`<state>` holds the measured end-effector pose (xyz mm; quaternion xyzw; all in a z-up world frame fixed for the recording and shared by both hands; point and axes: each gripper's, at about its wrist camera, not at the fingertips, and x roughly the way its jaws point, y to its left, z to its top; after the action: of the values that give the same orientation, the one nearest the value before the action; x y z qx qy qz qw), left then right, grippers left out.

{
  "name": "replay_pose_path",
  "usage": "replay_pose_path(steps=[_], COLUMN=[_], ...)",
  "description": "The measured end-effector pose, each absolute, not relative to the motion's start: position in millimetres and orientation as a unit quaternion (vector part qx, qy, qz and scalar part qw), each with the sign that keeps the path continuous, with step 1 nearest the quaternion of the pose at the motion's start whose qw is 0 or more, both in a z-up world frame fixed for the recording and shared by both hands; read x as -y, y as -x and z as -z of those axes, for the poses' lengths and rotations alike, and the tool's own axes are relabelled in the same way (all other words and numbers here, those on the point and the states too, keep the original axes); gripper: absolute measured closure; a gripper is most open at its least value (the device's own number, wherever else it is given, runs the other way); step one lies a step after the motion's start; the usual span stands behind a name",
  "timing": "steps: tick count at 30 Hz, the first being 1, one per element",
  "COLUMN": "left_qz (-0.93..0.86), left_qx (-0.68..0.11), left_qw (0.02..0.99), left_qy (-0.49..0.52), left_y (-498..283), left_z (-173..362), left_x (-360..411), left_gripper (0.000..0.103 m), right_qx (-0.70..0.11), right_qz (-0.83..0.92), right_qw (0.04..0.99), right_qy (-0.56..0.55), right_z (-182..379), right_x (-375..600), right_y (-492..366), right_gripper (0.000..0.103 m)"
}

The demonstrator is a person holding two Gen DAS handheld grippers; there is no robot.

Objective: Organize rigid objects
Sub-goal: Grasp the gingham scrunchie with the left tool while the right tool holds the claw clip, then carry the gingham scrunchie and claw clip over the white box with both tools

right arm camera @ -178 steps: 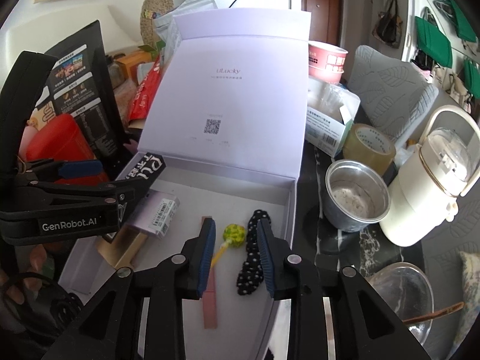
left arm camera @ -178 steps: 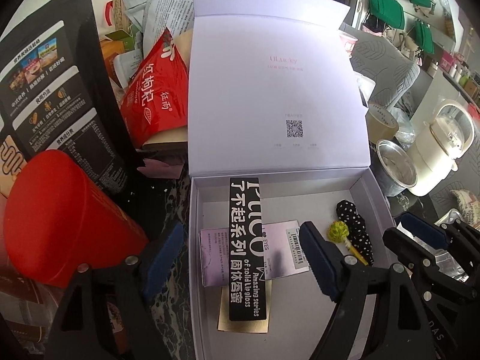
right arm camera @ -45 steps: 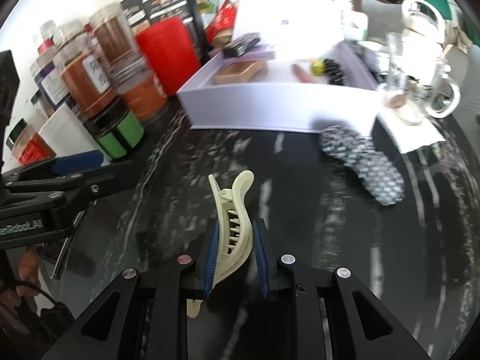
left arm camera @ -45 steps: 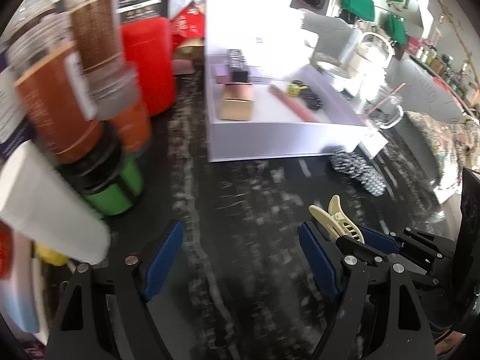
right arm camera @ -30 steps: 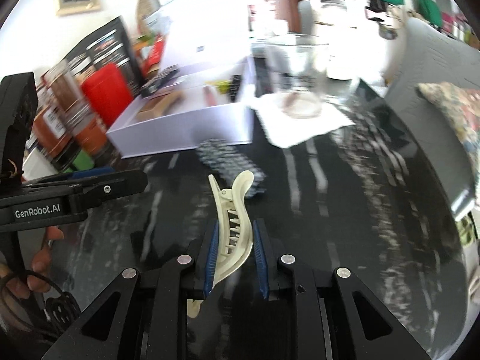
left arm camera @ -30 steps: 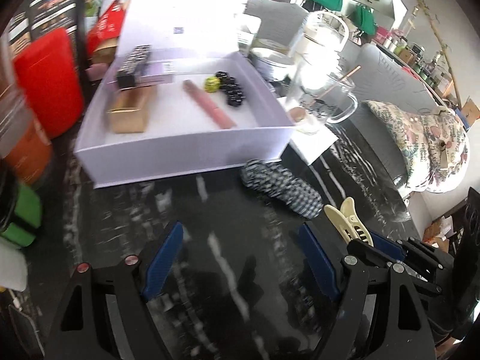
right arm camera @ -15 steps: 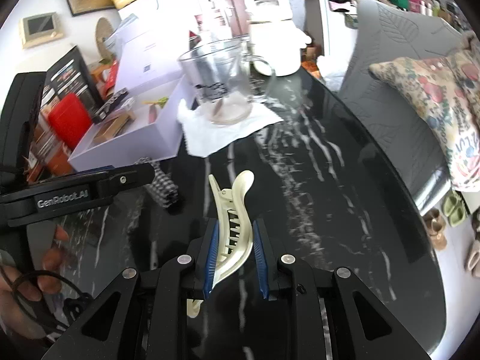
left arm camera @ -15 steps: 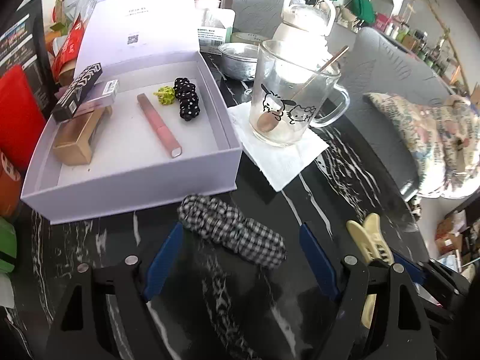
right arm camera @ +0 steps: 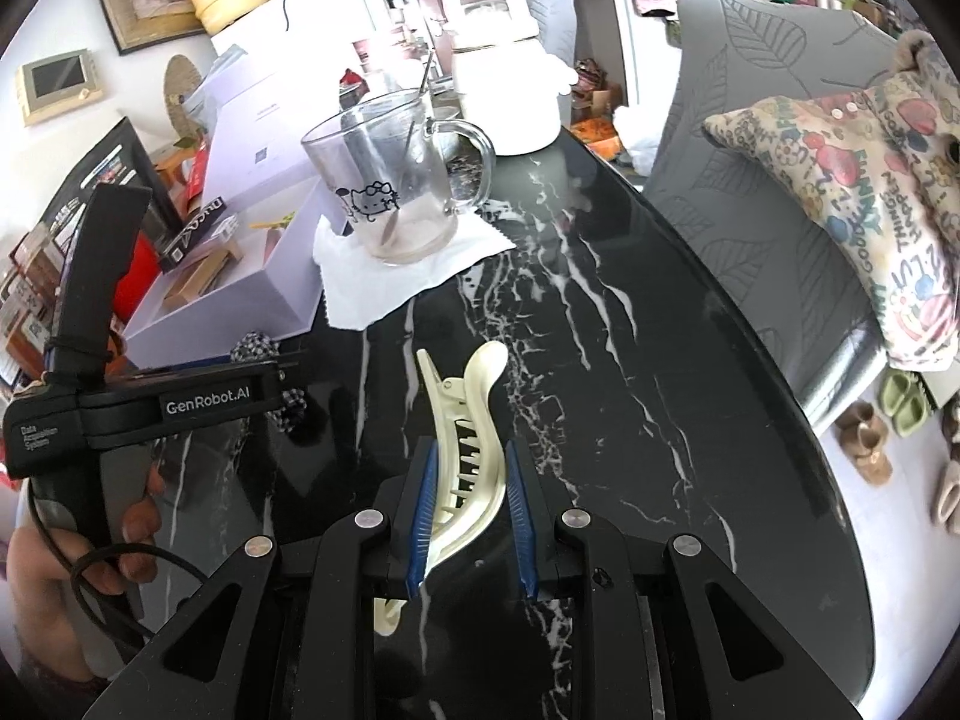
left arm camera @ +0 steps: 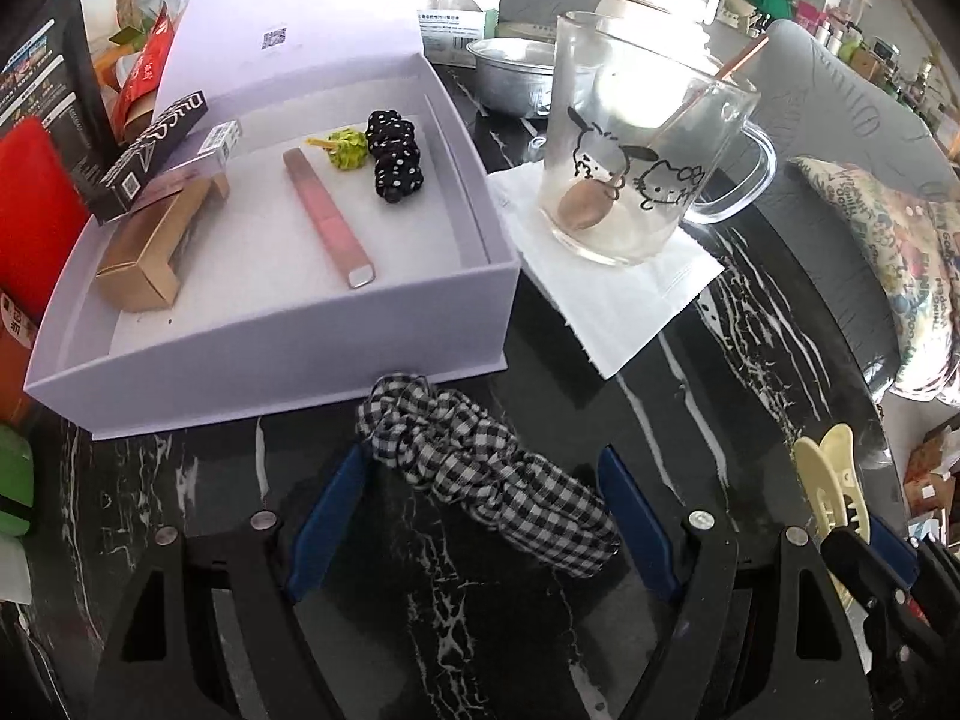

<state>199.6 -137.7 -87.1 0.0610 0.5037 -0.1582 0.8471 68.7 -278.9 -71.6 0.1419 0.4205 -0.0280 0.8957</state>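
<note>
My right gripper (right arm camera: 469,507) is shut on a cream hair claw clip (right arm camera: 465,450) and holds it above the black marble table; the clip also shows in the left wrist view (left arm camera: 831,483). My left gripper (left arm camera: 480,504) is open, its blue pads on either side of a black-and-white checkered scrunchie (left arm camera: 480,474) lying on the table. Just beyond stands an open lilac box (left arm camera: 288,348) holding a pink tube (left arm camera: 327,225), a gold carton (left arm camera: 150,252), a black polka-dot scrunchie (left arm camera: 396,153) and a small green pom-pom (left arm camera: 348,150).
A glass Hello Kitty mug (left arm camera: 636,138) with a spoon stands on a white napkin (left arm camera: 624,300) right of the box. A steel bowl (left arm camera: 510,72) and white kettle (right arm camera: 504,66) sit behind. A red canister (left arm camera: 30,204) stands left. A grey chair (right arm camera: 780,138) flanks the table's right edge.
Both grippers have swung right and forward over the table. The checkered scrunchie now lies between my left pads. The right gripper keeps the clip.
</note>
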Motion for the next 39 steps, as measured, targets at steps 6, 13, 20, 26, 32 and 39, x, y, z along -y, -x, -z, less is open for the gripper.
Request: replay_pose_path(steps=[6, 13, 20, 26, 32, 39], left_qz=[0.161, 0.169, 0.179, 0.184, 0.192, 0.189], left_qx=[-0.476, -0.466, -0.471, -0.476, -0.479, -0.469], left_qw=[0.861, 0.864, 0.859, 0.855, 0.851, 0.858], left_qy=[-0.082, -0.084, -0.090, -0.089, -0.100, -0.094], left_y=[-186, -179, -167, -164, -167, -172], left_z=[80, 76, 77, 79, 88, 88], left_x=[134, 125, 110, 98, 107, 108], left_gripper=[0.040, 0.066, 0.068, 0.068, 0.068, 0.073], right_qx=[-0.422, -0.422, -0.425, -0.428, -0.435, -0.448], right_qz=[0.024, 0.018, 0.009, 0.002, 0.001, 0.003], right_qw=[0.895, 0.895, 0.895, 0.894, 0.892, 0.886], right_qy=[-0.145, -0.142, -0.137, -0.135, -0.123, -0.121], right_z=[74, 75, 76, 79, 82, 87], right_x=[278, 274, 267, 263, 258, 256], right_y=[-70, -71, -70, -70, -71, -68], right_gripper=[0.080, 0.080, 0.080, 0.080, 0.079, 0.074])
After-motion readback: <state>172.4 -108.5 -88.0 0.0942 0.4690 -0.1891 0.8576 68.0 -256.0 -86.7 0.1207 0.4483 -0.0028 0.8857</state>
